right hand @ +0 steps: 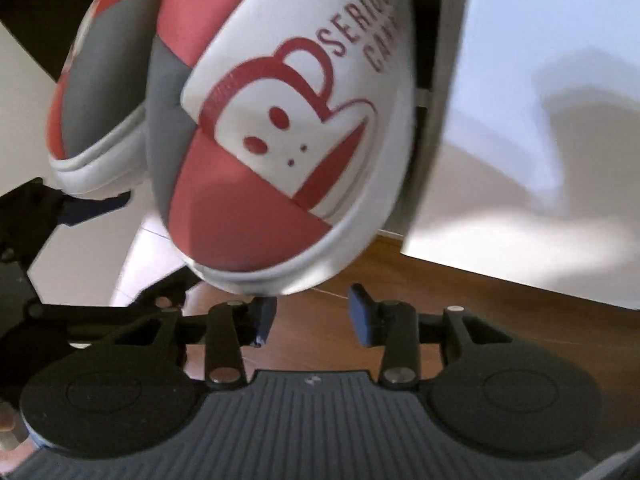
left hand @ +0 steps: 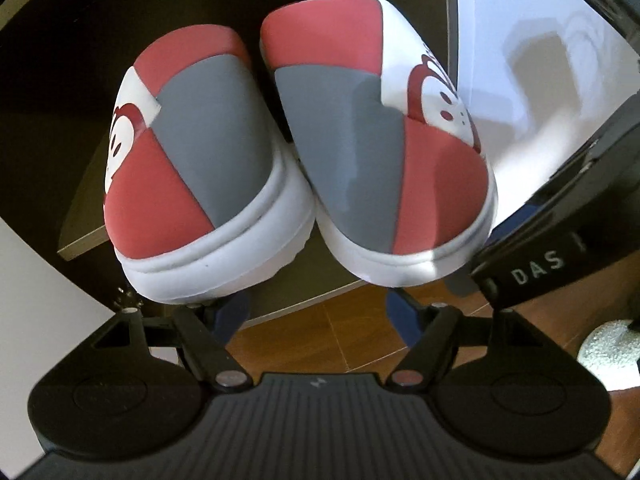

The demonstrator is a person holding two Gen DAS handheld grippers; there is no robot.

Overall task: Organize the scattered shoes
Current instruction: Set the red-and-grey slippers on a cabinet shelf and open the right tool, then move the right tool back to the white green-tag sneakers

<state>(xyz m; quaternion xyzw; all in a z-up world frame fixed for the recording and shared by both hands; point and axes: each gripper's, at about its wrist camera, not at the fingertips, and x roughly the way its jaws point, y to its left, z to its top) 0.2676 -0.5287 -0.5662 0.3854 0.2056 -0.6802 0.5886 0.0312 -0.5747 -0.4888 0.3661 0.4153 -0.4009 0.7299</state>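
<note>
Slippers, 2 of them, side by side on a dark shelf board [left hand: 86,236], toes jutting past its front edge toward both cameras. Panels of red, grey and white on each, thick white soles underneath.

Left slipper [left hand: 200,168] and right slipper [left hand: 384,152] touching along their inner sides in the left wrist view. Red cartoon face printed on each white outer panel; on the right slipper, partly cut-off red lettering beside the face in the right wrist view. Right slipper [right hand: 260,140] close to a white cabinet panel [right hand: 540,120] just beside its outer side; touching or not, cannot tell.

Left gripper [left hand: 316,312] below the 2 toes, fingers spread wide, blue pads [left hand: 234,312] tucked under the soles' front edge and partly hidden. Nothing clamped; contact with the soles cannot be judged.

Right gripper [right hand: 312,312] under the right slipper's toe, fingers apart, holding nothing; left pad [right hand: 264,318] just at the sole rim, the other pad clear of it.

Wooden floor [right hand: 460,288] below the shelf. Black body of the right gripper, marked "DAS", at the right of the right slipper in the left wrist view. Pale speckled object [left hand: 612,348] on the floor, lower right of that slipper.
</note>
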